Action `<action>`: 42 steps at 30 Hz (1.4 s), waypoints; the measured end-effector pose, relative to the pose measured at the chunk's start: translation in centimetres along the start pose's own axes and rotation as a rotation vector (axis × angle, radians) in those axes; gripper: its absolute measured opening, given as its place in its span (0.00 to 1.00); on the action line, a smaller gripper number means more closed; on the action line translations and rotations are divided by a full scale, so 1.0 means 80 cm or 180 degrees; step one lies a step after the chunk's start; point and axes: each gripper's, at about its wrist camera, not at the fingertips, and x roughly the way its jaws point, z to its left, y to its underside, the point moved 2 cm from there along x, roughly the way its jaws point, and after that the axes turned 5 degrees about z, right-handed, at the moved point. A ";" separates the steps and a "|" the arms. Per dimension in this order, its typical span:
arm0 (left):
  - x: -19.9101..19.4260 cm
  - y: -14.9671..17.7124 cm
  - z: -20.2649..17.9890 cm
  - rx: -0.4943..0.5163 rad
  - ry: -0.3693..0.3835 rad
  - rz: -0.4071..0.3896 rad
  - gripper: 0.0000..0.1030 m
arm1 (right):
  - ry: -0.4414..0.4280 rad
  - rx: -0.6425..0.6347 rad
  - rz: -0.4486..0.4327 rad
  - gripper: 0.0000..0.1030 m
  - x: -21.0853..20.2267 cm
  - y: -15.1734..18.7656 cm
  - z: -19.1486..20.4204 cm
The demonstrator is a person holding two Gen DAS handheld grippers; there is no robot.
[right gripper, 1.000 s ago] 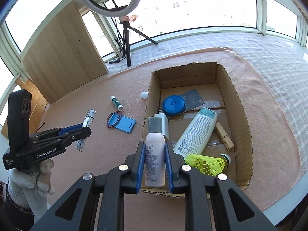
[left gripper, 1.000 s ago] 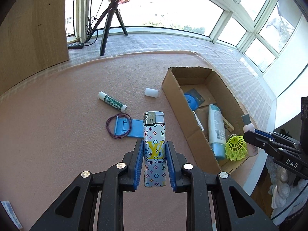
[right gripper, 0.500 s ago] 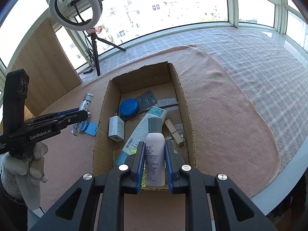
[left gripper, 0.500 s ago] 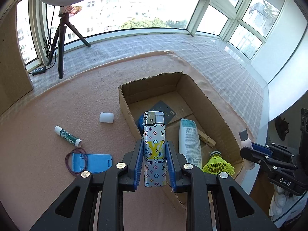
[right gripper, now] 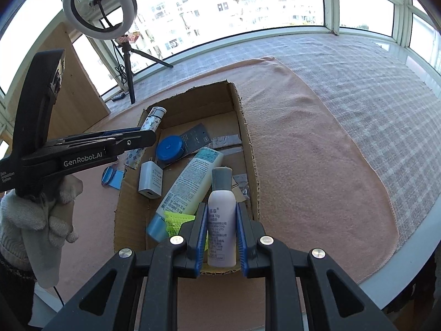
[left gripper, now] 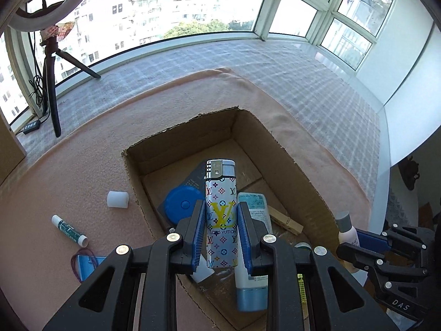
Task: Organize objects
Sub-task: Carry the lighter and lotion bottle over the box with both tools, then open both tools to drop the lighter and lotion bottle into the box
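My left gripper (left gripper: 221, 215) is shut on a white patterned lighter (left gripper: 221, 212) with a silver cap, held over the open cardboard box (left gripper: 300, 165). My right gripper (right gripper: 221, 220) is shut on a small lilac bottle (right gripper: 222, 220) with a grey cap, above the box's near end (right gripper: 242, 127). Inside the box lie a white tube with a blue cap (right gripper: 190, 182), a blue round case (right gripper: 170, 149), a white charger (right gripper: 150, 179), a yellow shuttlecock (right gripper: 175, 220), a dark card (right gripper: 197, 136) and a clothespin (left gripper: 285, 220). In the right wrist view the left gripper (right gripper: 148, 138) holds the lighter (right gripper: 151, 121) over the box's left wall.
On the pink mat left of the box lie a white cap (left gripper: 118, 199), a green-labelled stick (left gripper: 69, 230) and a blue card holder with a purple band (left gripper: 86, 262). A ring light on a tripod (right gripper: 99, 8) stands by the window. The table edge (right gripper: 413, 262) curves close on the right. A gloved hand (right gripper: 35, 220) holds the left gripper.
My left gripper carried the lighter rightward from above the mat to over the box. My right gripper shifted with the bottle along the box's near end, then held still.
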 end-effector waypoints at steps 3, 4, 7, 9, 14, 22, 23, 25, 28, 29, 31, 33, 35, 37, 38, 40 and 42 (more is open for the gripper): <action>0.010 -0.005 -0.004 0.0022 -0.0027 0.0023 0.24 | -0.0008 -0.0020 0.0012 0.17 0.003 -0.001 0.000; 0.014 -0.007 -0.005 0.0026 -0.0036 0.0027 0.24 | -0.0008 -0.0025 0.0015 0.17 0.004 -0.001 0.000; 0.023 -0.012 -0.005 0.0025 -0.0047 0.0050 0.24 | -0.0012 -0.0033 0.0028 0.17 0.006 -0.002 -0.002; 0.028 -0.015 -0.005 0.0025 -0.0055 0.0061 0.24 | -0.0012 -0.0031 0.0038 0.17 0.008 -0.003 -0.003; 0.039 -0.021 -0.005 0.0031 -0.0062 0.0085 0.24 | -0.0020 -0.0031 0.0068 0.17 0.012 -0.003 -0.005; 0.048 -0.024 -0.005 0.0034 -0.0066 0.0116 0.24 | -0.0031 -0.0031 0.0109 0.17 0.018 -0.003 -0.005; 0.048 -0.024 -0.006 0.0041 -0.0064 0.0117 0.24 | -0.0036 -0.0035 0.0112 0.17 0.018 -0.004 -0.005; 0.047 -0.024 -0.006 0.0049 -0.0060 0.0107 0.31 | -0.0047 -0.0056 0.0121 0.18 0.019 -0.004 -0.003; 0.043 -0.026 -0.007 0.0039 -0.0078 0.0057 0.63 | -0.0041 -0.0051 0.0085 0.30 0.017 -0.005 -0.002; 0.040 -0.026 -0.007 0.0044 -0.0076 0.0037 0.63 | -0.0035 -0.0046 0.0064 0.37 0.015 -0.005 -0.001; 0.037 -0.027 -0.007 0.0043 -0.0066 0.0026 0.63 | -0.0007 -0.0050 -0.0009 0.57 0.010 -0.005 0.000; 0.035 -0.028 -0.007 0.0041 -0.0062 0.0016 0.63 | 0.0013 -0.0075 -0.0041 0.57 0.007 -0.006 0.003; 0.033 -0.028 -0.006 0.0040 -0.0065 0.0008 0.63 | 0.0017 -0.0080 -0.0040 0.58 0.006 -0.007 0.003; 0.031 -0.027 -0.006 0.0041 -0.0066 0.0004 0.63 | 0.0014 -0.0069 -0.0039 0.58 0.006 -0.007 0.003; 0.030 -0.027 -0.007 0.0043 -0.0068 -0.0002 0.63 | 0.0014 -0.0059 -0.0037 0.58 0.006 -0.007 0.003; 0.028 -0.027 -0.006 0.0043 -0.0077 -0.0010 0.63 | 0.0004 -0.0038 -0.0033 0.58 0.007 -0.007 0.001; 0.025 -0.026 -0.005 0.0040 -0.0091 -0.0028 0.63 | -0.0009 -0.0022 -0.0034 0.58 0.006 -0.007 0.001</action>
